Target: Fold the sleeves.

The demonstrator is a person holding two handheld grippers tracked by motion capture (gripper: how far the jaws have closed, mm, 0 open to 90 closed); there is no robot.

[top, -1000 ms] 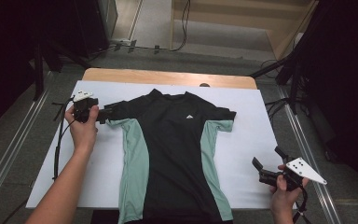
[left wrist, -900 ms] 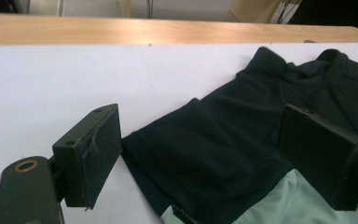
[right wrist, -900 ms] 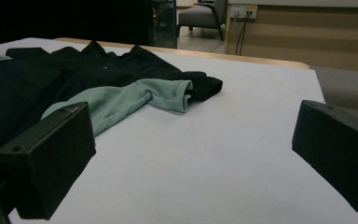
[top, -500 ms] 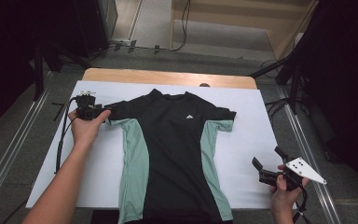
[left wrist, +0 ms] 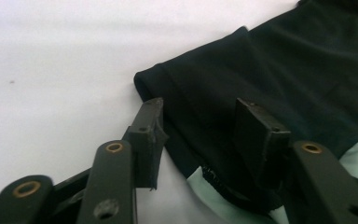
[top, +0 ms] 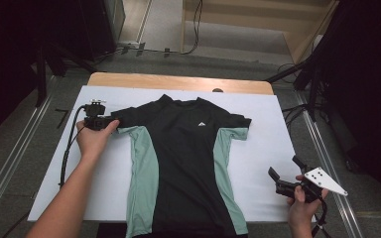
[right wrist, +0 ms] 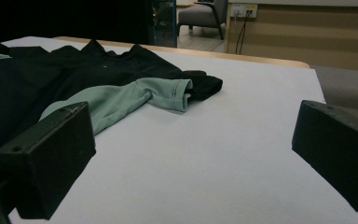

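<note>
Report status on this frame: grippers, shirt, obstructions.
Left gripper open, jaws straddling the sleeve edge. Right gripper open, off the shirt, near the table corner. Shirt flat, face up. Nothing in the way.

My high view sits above my side of the desk (top: 278, 129), looking forward and down, far enough back to take in the whole white top and the floor beyond. My left gripper view rides low and very close, looking along its jaws onto the shirt's black sleeve (left wrist: 200, 93). My right gripper view sits near the desk surface at the near right corner, facing across it toward the far wall. All three share the shirt (top: 183, 148).
</note>
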